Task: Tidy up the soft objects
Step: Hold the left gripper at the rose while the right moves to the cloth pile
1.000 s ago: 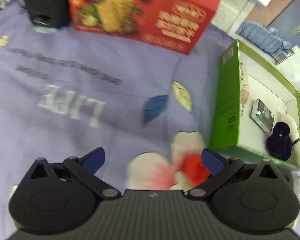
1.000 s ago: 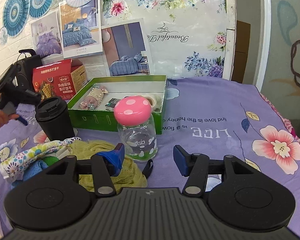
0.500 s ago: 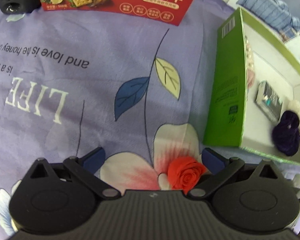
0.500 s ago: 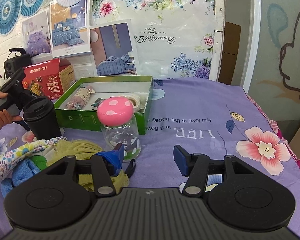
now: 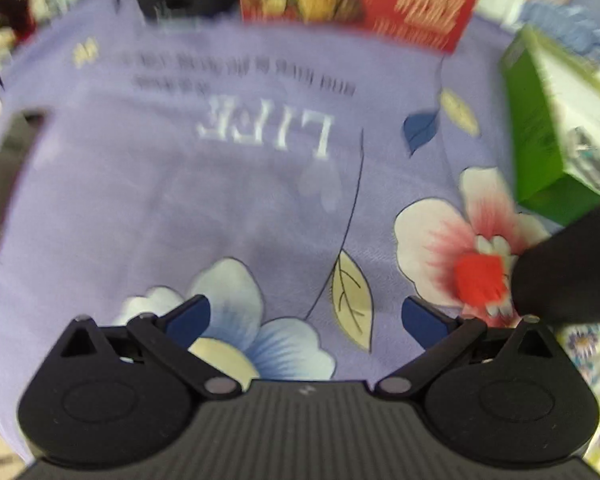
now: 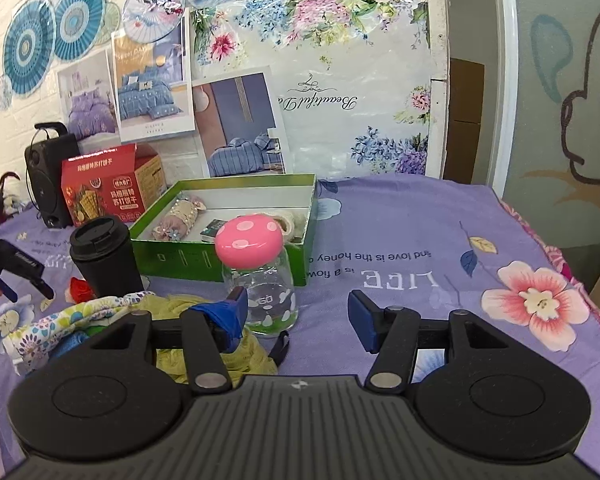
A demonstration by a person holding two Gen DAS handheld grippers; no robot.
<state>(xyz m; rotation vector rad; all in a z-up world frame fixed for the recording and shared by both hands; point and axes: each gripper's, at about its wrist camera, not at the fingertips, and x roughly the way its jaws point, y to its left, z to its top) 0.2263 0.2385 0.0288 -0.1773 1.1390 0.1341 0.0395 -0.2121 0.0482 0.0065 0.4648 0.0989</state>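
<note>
A pile of soft cloths (image 6: 172,320), yellow-green, floral and blue, lies on the purple sheet at the lower left of the right wrist view. My right gripper (image 6: 298,314) is open and empty just right of it. A red fabric rose (image 5: 480,280) lies to the right of my left gripper (image 5: 304,316), which is open and empty above the sheet; the rose also shows in the right wrist view (image 6: 80,288). The left gripper shows at the far left of the right wrist view (image 6: 8,276). The green box (image 6: 236,224) holds several small soft items.
A black cup (image 6: 104,256) stands by the rose and the box; it fills the right edge of the left wrist view (image 5: 572,276). A glass jar with a pink mushroom lid (image 6: 256,272) stands before the box. A red cracker box (image 6: 108,188) and black speaker (image 6: 48,176) stand behind.
My left gripper has pulled back and swung left: the rose went from between its fingers to outside its right finger. The view is blurred by motion. My right gripper has shifted slightly, still open.
</note>
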